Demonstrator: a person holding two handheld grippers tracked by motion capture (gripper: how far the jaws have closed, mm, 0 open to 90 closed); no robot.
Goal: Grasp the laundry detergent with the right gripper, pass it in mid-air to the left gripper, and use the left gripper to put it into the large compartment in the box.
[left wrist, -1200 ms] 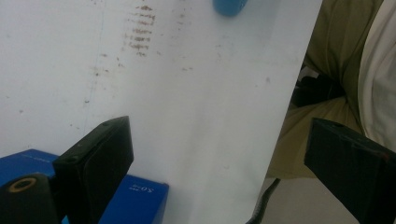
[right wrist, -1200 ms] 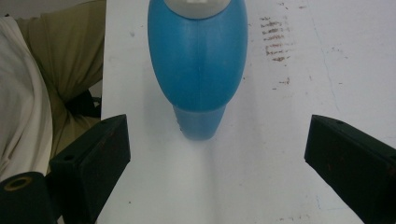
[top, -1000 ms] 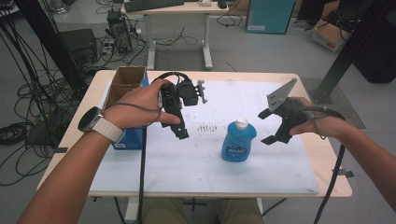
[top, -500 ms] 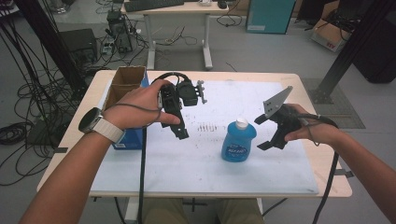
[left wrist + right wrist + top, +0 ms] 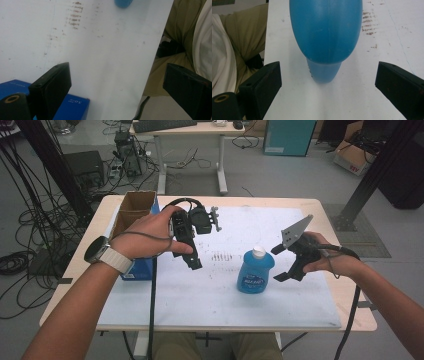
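White tabletop (image 5: 200, 295): blue bottle (image 5: 255, 272) standing upright; right gripper (image 5: 287, 262) hovering beside it w/ jaws wide, holding nothing; left gripper (image 5: 192, 257) likewise gaping, empty.

a light wooden table (image 5: 345, 295) carries a white mat (image 5: 200, 295) marked with small brown smudges. on the mat stands a blue bottle (image 5: 255, 272), upright. an open cardboard box (image 5: 131, 210) and a blue box (image 5: 140, 269) sit at the table's left side.
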